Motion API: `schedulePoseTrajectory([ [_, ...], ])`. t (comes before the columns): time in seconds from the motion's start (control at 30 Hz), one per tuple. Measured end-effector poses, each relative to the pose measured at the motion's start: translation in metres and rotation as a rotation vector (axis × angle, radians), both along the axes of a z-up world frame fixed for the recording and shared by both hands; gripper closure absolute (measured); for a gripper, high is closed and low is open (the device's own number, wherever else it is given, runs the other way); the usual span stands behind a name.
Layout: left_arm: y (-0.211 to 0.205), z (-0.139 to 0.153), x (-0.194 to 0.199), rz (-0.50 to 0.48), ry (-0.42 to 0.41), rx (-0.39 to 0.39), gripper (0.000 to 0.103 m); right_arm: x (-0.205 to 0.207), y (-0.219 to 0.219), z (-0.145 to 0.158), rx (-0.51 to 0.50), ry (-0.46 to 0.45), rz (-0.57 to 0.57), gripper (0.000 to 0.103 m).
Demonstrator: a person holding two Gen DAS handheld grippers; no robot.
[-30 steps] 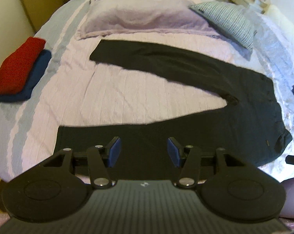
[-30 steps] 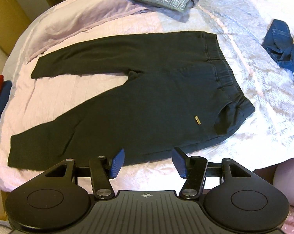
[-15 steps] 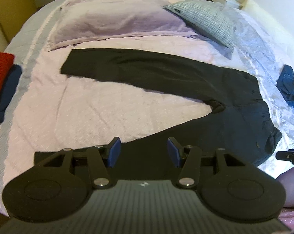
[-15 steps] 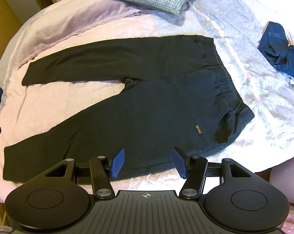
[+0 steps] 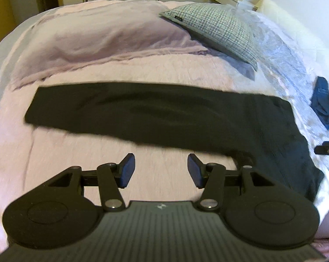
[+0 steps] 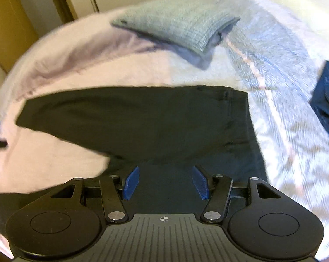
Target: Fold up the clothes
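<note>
Black trousers (image 6: pixel 142 118) spread flat on bed (image 5: pixel 55 163), legs apart. Left gripper (image 5: pixel 159 170) and right gripper (image 6: pixel 165 183) both wide open, empty, hovering low; likely reaching for near leg, next pinch its edge.

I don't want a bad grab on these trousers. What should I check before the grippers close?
1. Left gripper open: ok.
2. Right gripper open: ok.
3. Trousers spread flat on the bed: ok.
4. Right gripper over trouser fabric: ok.
5. Left gripper over fabric: not ok, bare sheet between its fingers.
6. Near leg's cuff located: cannot tell, hidden below both views.
7. Jeans clear of the trousers: ok.
</note>
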State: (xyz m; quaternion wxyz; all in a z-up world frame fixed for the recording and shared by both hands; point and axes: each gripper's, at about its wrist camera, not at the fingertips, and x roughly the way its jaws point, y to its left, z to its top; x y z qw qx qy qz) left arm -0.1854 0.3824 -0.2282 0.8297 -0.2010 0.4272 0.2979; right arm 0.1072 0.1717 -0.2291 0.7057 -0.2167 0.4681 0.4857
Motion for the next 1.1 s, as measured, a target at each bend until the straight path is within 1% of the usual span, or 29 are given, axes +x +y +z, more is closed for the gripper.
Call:
schedulePoseTrajectory([
  [0.17,0.047,-0.045,0.068,-0.033,-0.003,0.03,0.054,0.058,0.048,-0.047,-0.084,-0.018,0.129,0.045],
  [0.27,0.076,-0.072,0.102,-0.085,0.014,0.053,0.054,0.086,0.074,-0.068,-0.089,-0.027,0.207,0.045],
  [0.33,0.094,-0.088,0.122,-0.138,0.025,0.074,0.054,0.104,0.094,-0.08,-0.085,-0.034,0.258,0.045],
  [0.4,0.11,-0.104,0.139,-0.212,0.048,0.105,0.054,0.119,0.113,-0.09,-0.077,-0.047,0.313,0.045],
  [0.5,0.132,-0.124,0.159,-0.335,0.12,0.16,0.054,0.137,0.14,-0.1,-0.069,-0.074,0.378,0.045],
  [0.6,0.151,-0.135,0.169,-0.424,0.159,0.194,0.054,0.152,0.164,-0.109,-0.066,-0.084,0.431,0.045],
  [0.7,0.169,-0.142,0.172,-0.502,0.177,0.188,0.054,0.165,0.183,-0.121,-0.086,-0.071,0.477,0.045],
  [0.8,0.185,-0.149,0.174,-0.568,0.196,0.172,0.054,0.176,0.193,-0.134,-0.103,-0.025,0.494,0.045],
  [0.87,0.196,-0.154,0.174,-0.59,0.189,0.135,0.054,0.183,0.2,-0.143,-0.114,0.006,0.505,0.045],
  [0.97,0.208,-0.16,0.171,-0.599,0.168,0.065,0.054,0.189,0.207,-0.151,-0.122,0.044,0.507,0.045],
  [1.0,0.209,-0.163,0.169,-0.604,0.164,0.045,0.056,0.19,0.207,-0.152,-0.122,0.054,0.502,0.045],
  [1.03,0.207,-0.16,0.165,-0.604,0.16,0.055,0.06,0.19,0.208,-0.153,-0.121,0.064,0.497,0.045],
  [1.07,0.203,-0.156,0.16,-0.602,0.155,0.077,0.066,0.188,0.207,-0.153,-0.124,0.053,0.502,0.057],
  [1.1,0.2,-0.151,0.155,-0.599,0.15,0.099,0.082,0.183,0.205,-0.15,-0.132,0.012,0.52,0.071],
])
